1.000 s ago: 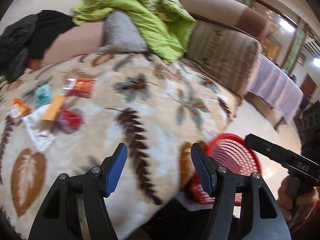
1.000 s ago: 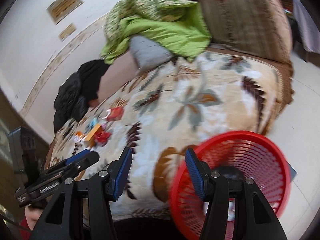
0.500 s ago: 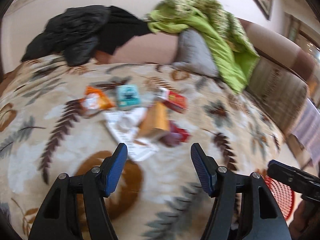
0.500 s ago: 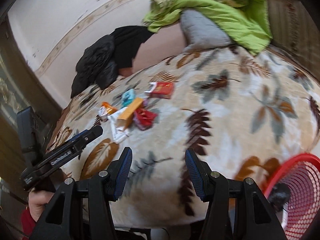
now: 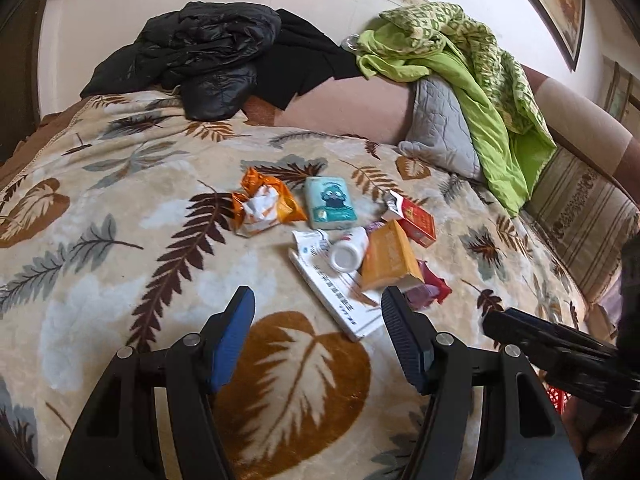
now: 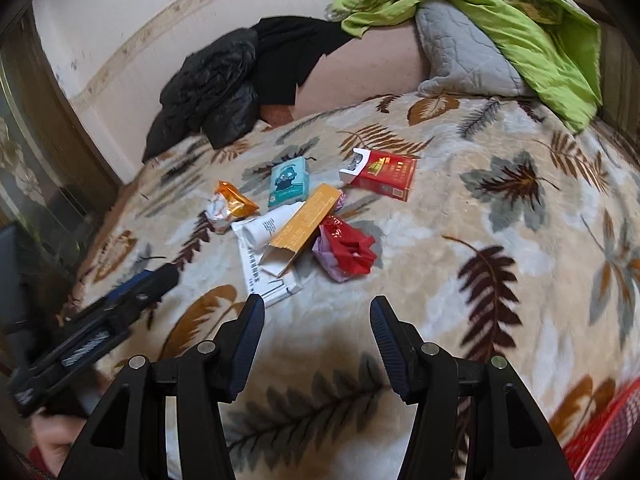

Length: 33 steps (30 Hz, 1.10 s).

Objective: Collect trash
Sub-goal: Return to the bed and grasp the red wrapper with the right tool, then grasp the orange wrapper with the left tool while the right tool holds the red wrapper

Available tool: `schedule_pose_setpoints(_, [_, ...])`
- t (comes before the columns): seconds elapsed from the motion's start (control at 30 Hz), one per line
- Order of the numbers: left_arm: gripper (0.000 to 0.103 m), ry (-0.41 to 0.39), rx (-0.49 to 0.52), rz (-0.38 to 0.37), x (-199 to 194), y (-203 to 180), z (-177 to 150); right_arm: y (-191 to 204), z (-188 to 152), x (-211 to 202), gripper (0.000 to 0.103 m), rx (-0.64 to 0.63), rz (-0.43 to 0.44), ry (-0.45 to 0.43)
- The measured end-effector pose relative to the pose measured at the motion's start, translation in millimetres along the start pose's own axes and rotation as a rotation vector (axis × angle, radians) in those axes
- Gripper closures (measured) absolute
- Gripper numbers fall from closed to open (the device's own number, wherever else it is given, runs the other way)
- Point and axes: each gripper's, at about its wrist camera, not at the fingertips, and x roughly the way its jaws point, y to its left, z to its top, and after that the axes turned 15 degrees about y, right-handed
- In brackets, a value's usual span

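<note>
While both grippers hover over a leaf-print blanket [image 5: 120,216], each has its jaws spread wide and holds nothing. The left gripper [image 5: 318,336] points at a cluster of trash in the middle of the blanket; the right gripper [image 6: 316,332] faces the same cluster from the other side.

The trash lies close together, some pieces overlapping. An orange wrapper [image 5: 262,206] sits at the left, just beside a teal packet [image 5: 330,202]. A red box [image 5: 414,220] with an open flap lies at the far right. A white bottle [image 5: 348,250] and an orange carton [image 5: 390,258] rest on a flat white pack [image 5: 340,300], and a red wrapper [image 5: 430,286] peeks out from behind the carton.

The right view shows the red wrapper [image 6: 348,250] in full, crumpled with a pale purple piece, and shows the carton's open end. Only this view catches the red basket [image 6: 604,432], at its lower right corner, off the blanket's edge.

A black jacket [image 5: 208,52], a green cover [image 5: 472,72] and a gray pillow [image 5: 440,128] lie along the sofa back.
</note>
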Motion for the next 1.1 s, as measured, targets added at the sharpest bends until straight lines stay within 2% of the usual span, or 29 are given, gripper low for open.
schedule_pose_setpoints(0.3, [0.038, 0.011, -0.035, 0.006, 8, 16, 11, 13, 36, 59, 0.043, -0.136, -0.172, 0.043])
schedule_pose_setpoints(0.47, [0.038, 0.012, -0.025, 0.008, 7, 18, 9, 24, 48, 82, 0.045, -0.178, -0.21, 0.031])
schedule_pose_setpoints(0.5, [0.038, 0.013, -0.023, 0.008, 7, 19, 9, 24, 49, 87, 0.047, -0.177, -0.213, 0.036])
schedule_pose_setpoints(0.53, [0.038, 0.015, -0.023, 0.009, 7, 20, 9, 23, 49, 91, 0.06, -0.17, -0.204, 0.048])
schedule_pose_setpoints(0.57, [0.038, 0.017, -0.022, 0.01, 7, 20, 8, 21, 50, 95, 0.065, -0.156, -0.197, 0.067])
schedule_pose_setpoints(0.6, [0.038, 0.02, -0.019, 0.01, 7, 20, 8, 19, 51, 97, 0.065, -0.139, -0.192, 0.07])
schedule_pose_setpoints(0.87, [0.038, 0.018, -0.025, 0.007, 5, 23, 7, 11, 48, 80, 0.07, -0.086, -0.175, 0.022])
schedule_pose_setpoints(1.03, [0.038, 0.021, -0.04, -0.001, 5, 26, 7, -2, 35, 47, 0.07, 0.011, -0.14, -0.019])
schedule_pose_setpoints(1.1, [0.038, 0.016, -0.065, -0.018, 4, 31, 10, -6, 27, 26, 0.07, 0.043, -0.139, -0.071])
